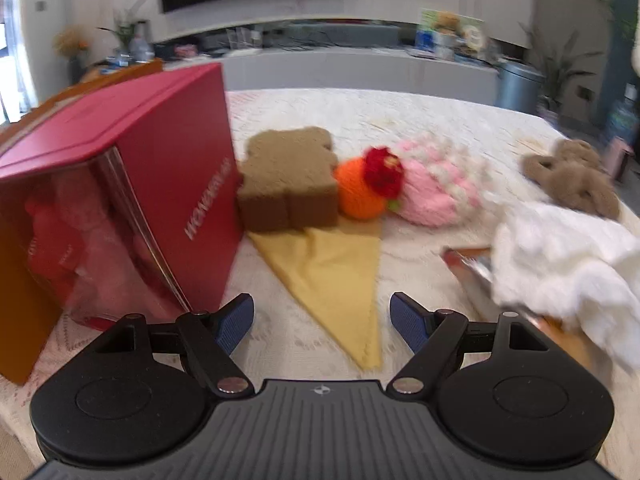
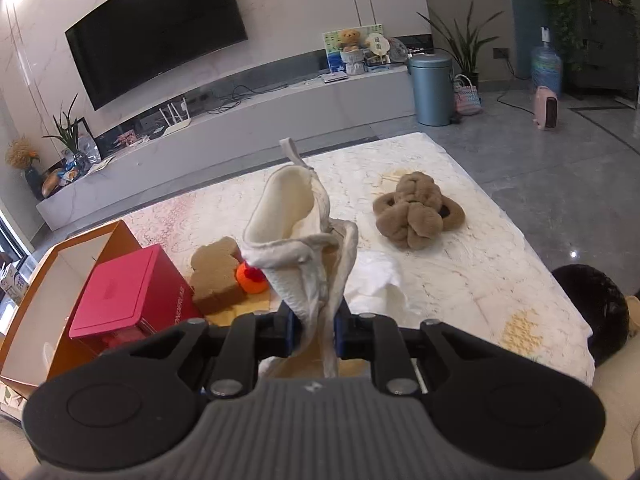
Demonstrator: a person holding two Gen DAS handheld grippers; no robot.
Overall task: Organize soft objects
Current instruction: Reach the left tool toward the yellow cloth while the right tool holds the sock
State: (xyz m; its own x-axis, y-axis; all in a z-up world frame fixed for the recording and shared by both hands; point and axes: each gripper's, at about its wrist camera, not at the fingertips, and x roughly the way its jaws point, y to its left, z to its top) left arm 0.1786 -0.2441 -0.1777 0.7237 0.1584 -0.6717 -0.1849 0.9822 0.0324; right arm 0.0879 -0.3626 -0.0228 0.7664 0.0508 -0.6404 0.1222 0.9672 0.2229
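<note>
My left gripper (image 1: 322,322) is open and hangs low over the lace-covered table, above the narrow tip of a yellow cloth (image 1: 332,264). Beyond the cloth sit a brown bear-shaped sponge (image 1: 288,180), an orange yarn ball with a red flower (image 1: 358,192) and a pink plush (image 1: 436,188). My right gripper (image 2: 314,330) is shut on a cream mitt-like cloth (image 2: 296,240), which stands up from between its pads. A white fluffy cloth (image 2: 376,280) lies on the table behind it. A brown knotted plush (image 2: 416,212) rests farther right.
A red box (image 1: 120,184) lies tilted inside an open orange carton (image 2: 40,280) at the table's left edge. A person's dark-haired head (image 2: 592,308) shows at the right edge of the table. Behind the table are a TV bench and a blue bin (image 2: 432,88).
</note>
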